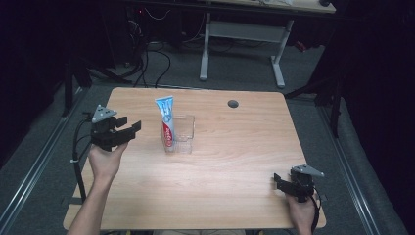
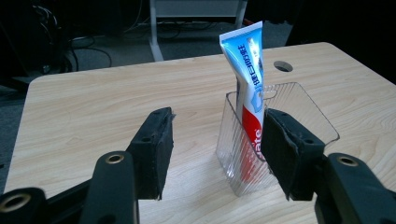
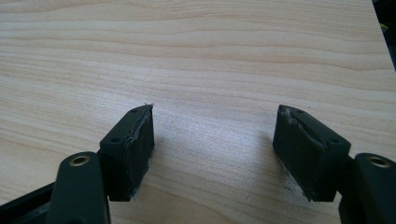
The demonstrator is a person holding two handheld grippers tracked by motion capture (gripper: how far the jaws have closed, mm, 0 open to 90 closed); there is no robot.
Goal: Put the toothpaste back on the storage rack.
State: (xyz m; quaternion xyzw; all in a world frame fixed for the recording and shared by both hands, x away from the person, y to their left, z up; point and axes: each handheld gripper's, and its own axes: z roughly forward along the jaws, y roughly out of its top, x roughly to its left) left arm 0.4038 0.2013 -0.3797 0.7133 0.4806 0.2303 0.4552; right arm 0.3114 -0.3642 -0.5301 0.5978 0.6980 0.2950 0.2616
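The toothpaste tube (image 1: 167, 120) is stood upright in a clear plastic holder (image 1: 183, 133) near the middle of the tabletop (image 1: 235, 161), with the left claw (image 1: 128, 129) held open and empty just beside it. The right claw (image 1: 277, 180) is rested open and empty, well apart. The light holder could be tipped or pushed if the tube is approached off-centre.

A light wooden table (image 1: 235, 161) with rounded corners stands in a dim room, lit brightest across its middle. A dark round grommet hole (image 1: 233, 104) sits near its far edge. Beyond, on grey carpet (image 1: 235, 73), a second desk on a white frame (image 1: 244, 34) stands, black cables (image 1: 156, 61) trailing left of it. Metal rails (image 1: 39, 161) run along the floor at both sides.
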